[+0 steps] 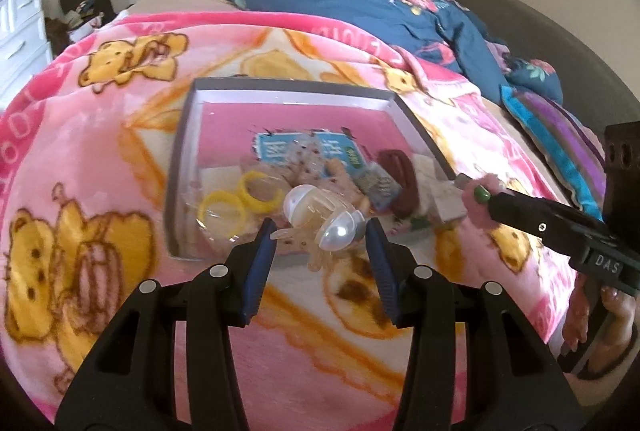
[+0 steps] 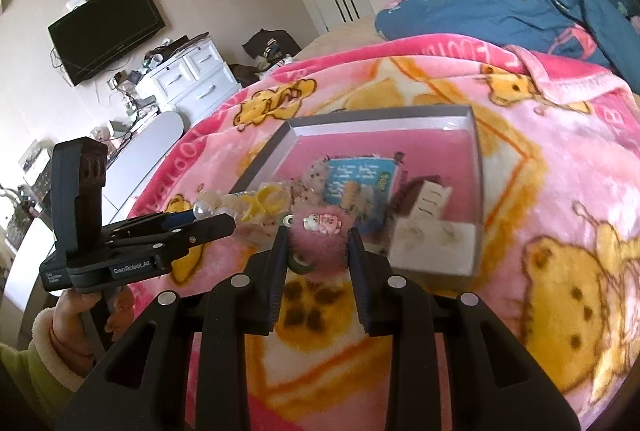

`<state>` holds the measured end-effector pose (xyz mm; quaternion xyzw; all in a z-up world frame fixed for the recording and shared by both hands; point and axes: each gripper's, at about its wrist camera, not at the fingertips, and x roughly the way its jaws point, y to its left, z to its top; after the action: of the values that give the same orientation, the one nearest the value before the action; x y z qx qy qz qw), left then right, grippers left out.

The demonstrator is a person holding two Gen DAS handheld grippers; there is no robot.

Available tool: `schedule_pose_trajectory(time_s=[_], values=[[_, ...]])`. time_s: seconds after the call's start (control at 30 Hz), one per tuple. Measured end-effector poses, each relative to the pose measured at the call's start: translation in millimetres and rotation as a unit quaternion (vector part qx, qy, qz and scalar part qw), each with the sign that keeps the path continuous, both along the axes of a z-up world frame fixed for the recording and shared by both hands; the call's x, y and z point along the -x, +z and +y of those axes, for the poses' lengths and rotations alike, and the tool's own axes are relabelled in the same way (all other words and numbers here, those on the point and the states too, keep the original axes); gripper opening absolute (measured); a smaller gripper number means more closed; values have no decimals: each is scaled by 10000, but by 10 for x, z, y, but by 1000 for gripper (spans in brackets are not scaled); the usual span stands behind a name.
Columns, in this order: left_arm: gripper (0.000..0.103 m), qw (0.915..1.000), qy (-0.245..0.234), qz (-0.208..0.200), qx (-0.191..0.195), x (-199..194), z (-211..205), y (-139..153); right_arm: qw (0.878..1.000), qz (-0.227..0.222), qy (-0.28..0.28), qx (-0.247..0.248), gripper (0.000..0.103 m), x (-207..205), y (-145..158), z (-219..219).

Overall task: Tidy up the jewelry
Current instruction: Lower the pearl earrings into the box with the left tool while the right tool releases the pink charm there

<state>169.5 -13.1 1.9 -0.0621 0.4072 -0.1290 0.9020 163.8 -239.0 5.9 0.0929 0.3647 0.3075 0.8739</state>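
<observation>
Left claw (image 1: 320,233) clamped on pearly hair clip (image 1: 320,215) over box (image 1: 182,167) near edge, right claw (image 2: 318,235) gripping pink fluffy hair tie (image 2: 318,251) beside it, bear blanket (image 1: 100,135) on bed.

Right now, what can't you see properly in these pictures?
- Left wrist view: the writing on the blue printed card in the grey-rimmed box is blurred.
- Right wrist view: the pink fluffy thing between the right gripper fingers is blurred; contact unclear.
- Left wrist view: the pearly clear hair claw hides what lies beneath.

A box (image 1: 416,119) lies on a blanket (image 1: 100,135) on the bed. Inside it, rings (image 1: 236,199) lie left, a booklet (image 1: 280,145) behind. A quilt (image 1: 380,3) is behind the box.
</observation>
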Motion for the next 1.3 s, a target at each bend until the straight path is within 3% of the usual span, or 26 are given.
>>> schedule_pose_trajectory(time_s=[0.33,0.63,0.7,0.83,1.0,1.17,1.3], values=[[38,9993,355,96,19,-207,231,-121,9998,-83,-29,187,28,-270,-27,242],[38,9991,387,161,83,-357,223,-197,9990,83,-259,344,28,-498,-187,280],[31,9991,381,162,87,-384,217,-211,9988,150,-311,353,28,-531,-224,271],[30,9992,357,134,98,-428,186,-218,9980,229,-429,401,28,-581,-288,250],[30,9992,334,163,112,-447,162,-231,9976,287,-536,336,32,-592,-313,200],[30,9993,312,162,95,-437,139,-212,9977,203,-603,243,48,-529,-264,151],[30,9994,290,156,88,-409,122,-186,9979,65,-587,256,50,-442,-202,133]])
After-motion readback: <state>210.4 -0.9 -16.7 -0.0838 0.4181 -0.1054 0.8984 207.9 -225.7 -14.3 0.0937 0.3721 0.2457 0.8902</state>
